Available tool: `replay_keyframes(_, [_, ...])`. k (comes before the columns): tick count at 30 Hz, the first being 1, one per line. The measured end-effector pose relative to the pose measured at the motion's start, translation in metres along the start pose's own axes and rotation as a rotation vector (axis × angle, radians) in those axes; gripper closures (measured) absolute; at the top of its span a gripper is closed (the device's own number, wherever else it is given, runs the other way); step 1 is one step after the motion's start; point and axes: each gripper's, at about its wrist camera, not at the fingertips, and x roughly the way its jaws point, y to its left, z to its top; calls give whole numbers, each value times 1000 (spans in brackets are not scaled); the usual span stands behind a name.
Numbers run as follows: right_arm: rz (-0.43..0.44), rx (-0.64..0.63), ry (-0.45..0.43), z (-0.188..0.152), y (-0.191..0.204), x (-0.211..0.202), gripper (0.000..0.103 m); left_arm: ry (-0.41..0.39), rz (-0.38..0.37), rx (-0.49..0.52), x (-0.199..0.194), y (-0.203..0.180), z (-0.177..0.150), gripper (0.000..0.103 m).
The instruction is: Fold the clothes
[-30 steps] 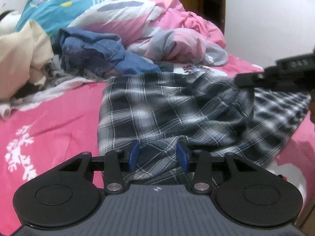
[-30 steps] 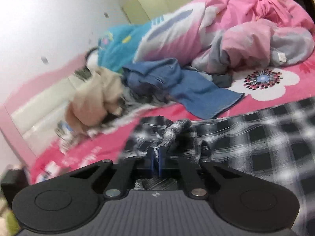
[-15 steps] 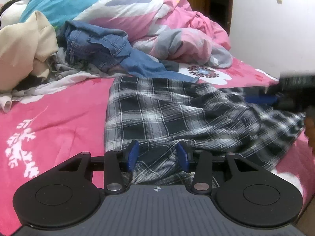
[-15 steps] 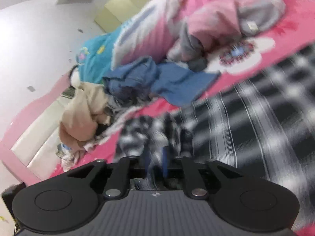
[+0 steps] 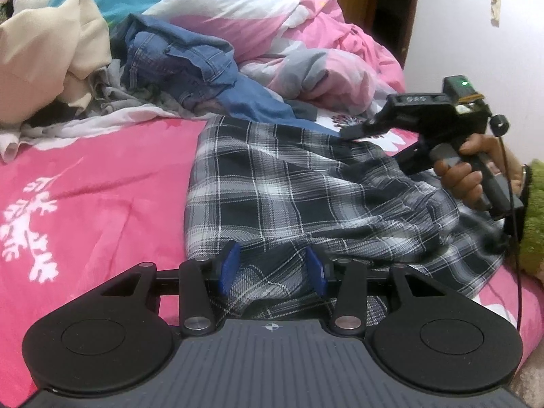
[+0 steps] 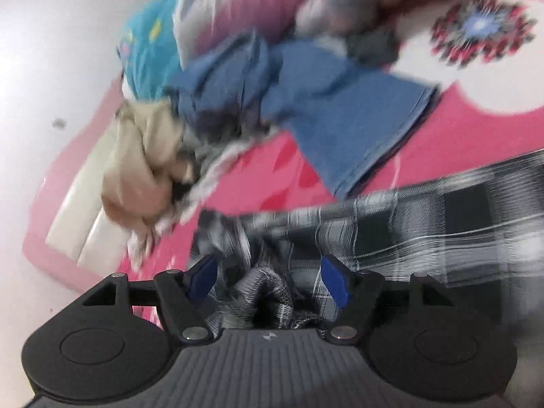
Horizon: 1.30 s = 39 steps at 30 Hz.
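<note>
- Left gripper (image 5: 272, 268): blue pads part-spread, a bunched hem of the black-and-white plaid cotton shirt (image 5: 306, 197) lying between them. Pads stand apart from the fold; cannot tell whether they bite the cloth at all.
- Right gripper (image 6: 268, 282): jaws opening, a crumpled ridge of the same plaid shirt in the gap, pads clear of it. Right wrist view is blurred.
- In the left wrist view the right gripper sits over the shirt's far edge, held in a hand (image 5: 465, 173).
- Shirt lies spread on the pink flower-print bedsheet (image 5: 95, 183), wrinkled, right side rumpled.
- Judgement: step in hand is releasing a carried edge. Let the cloth drop fully before drawing back, so the pads do not drag the fold open; keep the left hem steady as anchor.
- Beyond the shirt: crumpled blue denim jeans (image 5: 183, 64), touching its far edge.
- Further left, a beige fabric heap (image 5: 44, 68); behind, a pink-and-white rumpled quilt (image 5: 306, 34).
</note>
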Motion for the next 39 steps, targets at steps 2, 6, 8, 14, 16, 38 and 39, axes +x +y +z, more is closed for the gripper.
replay_keyframes(2, [47,-15,48,0,5,5,37,-6,-4,-5,0,1,-1,60])
replay_keyframes(6, [96,-69,62,-5,26,-4,37,-15,-14,-27,0,3,-4,60])
replay_keyframes(8, [94,-72,63,-7,29,-9,38,-19,-19,-32,0,4,-4,60])
replay_keyframes(14, [39,-30,50,-20,19,-18,45,-30,-31,-65,1,8,-5,60])
replay_keyframes(16, [41,-34,52,-24,21,-17,52,-35,-31,-74,1,9,-6,60])
replay_keyframes(38, [-156,52,26,-48,31,-34,89,-86,-12,-152,-15,23,6,59])
replay_keyframes(39, [-162,46,23,-49,30,-32,89,-90,-2,-127,-14,18,8,58])
